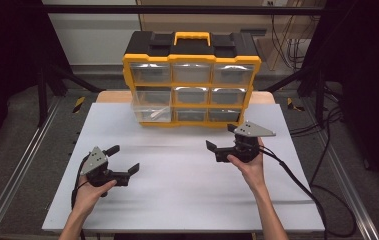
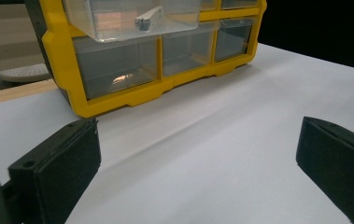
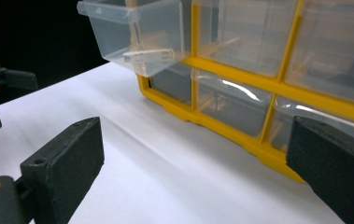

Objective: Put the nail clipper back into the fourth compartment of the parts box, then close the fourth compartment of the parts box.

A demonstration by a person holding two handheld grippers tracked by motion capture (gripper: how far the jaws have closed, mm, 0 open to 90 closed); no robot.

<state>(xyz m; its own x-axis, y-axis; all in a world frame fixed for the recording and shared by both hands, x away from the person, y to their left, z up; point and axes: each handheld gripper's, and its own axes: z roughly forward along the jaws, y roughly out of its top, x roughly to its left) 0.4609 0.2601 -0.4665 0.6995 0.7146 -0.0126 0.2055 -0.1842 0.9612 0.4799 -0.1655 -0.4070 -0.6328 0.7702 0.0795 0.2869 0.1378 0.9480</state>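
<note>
**Two grippers wide apart, one drawer pulled out of the organizer**

Two tools are in my hands above the white table (image 1: pixel 177 170), and neither holds anything. I keep the left gripper (image 1: pixel 123 159) at about 7 o'clock on the table in the high view, its jaws spread wide and aimed toward the cabinet. The right gripper (image 1: pixel 222 138) sits at about 2 o'clock from the left one, close to the cabinet's front, its jaws likewise spread with bare table between them.

At 12 o'clock stands the yellow organizer (image 1: pixel 192 80) with its black top and yellow handle (image 1: pixel 192 37), nine clear drawers in three rows. One drawer, the open drawer (image 1: pixel 151 106), sticks out from the left column, middle row, overhanging the drawer below it. Inside it lies a small white piece (image 1: pixel 160 113), slanted along the drawer floor. From the left gripper view I see that drawer (image 2: pixel 132 18) at 12 o'clock; from the right gripper view it (image 3: pixel 137 35) hangs at 11 o'clock, well apart from both jaws.
</note>
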